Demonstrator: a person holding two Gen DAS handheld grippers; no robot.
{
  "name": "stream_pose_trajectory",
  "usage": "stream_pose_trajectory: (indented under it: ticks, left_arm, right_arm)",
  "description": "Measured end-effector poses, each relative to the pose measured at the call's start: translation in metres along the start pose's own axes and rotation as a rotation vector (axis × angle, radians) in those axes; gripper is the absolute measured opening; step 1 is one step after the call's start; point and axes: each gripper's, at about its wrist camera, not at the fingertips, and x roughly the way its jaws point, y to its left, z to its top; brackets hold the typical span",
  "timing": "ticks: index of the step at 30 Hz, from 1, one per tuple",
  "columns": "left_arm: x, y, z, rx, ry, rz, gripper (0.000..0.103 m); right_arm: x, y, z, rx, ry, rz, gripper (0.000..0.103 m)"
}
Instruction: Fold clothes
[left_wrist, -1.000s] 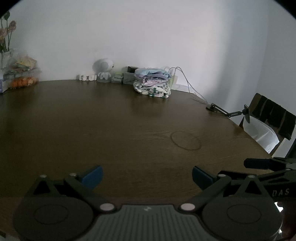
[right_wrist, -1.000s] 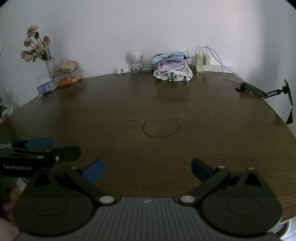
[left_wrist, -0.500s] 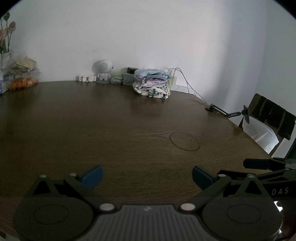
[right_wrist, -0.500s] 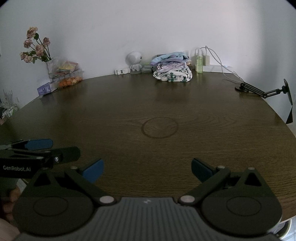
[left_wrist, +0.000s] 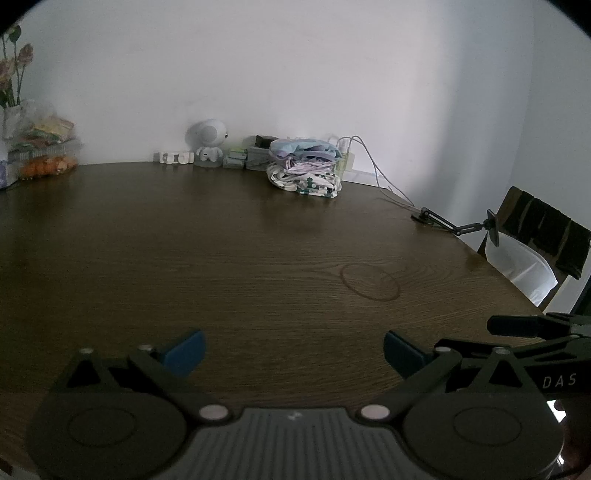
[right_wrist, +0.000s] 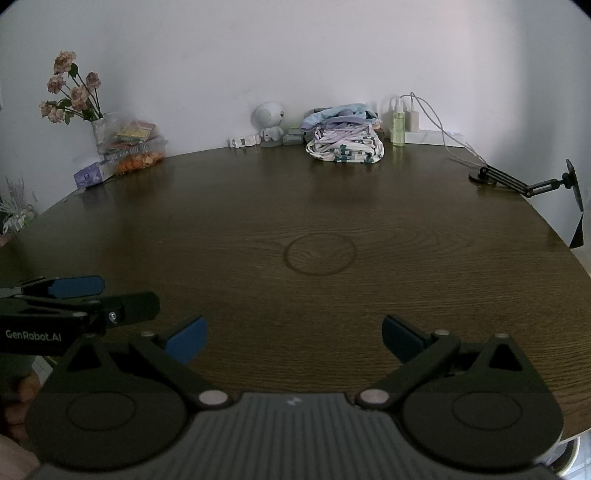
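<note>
Over the near table (right_wrist: 258, 206) edge, left gripper (left_wrist: 293, 350) and right gripper (right_wrist: 293, 338), jaws wide apart, holding nothing.

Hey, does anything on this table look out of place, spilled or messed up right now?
Nothing spilled or damaged. The pile of clothes at the table's far edge looks loosely stacked rather than neat, and a faint ring mark shows in the wood.
</note>
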Motion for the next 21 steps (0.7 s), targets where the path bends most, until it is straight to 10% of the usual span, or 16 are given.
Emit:
stream_pose_trajectory:
  ticks: [21]
  left_arm:
    - [-0.0009,0.0036,-0.0010,-0.004,0.001,-0.004,0.103]
  right_arm:
    - [0.0001,0.0015,-0.0004,0.000,0.007,-0.005,0.103]
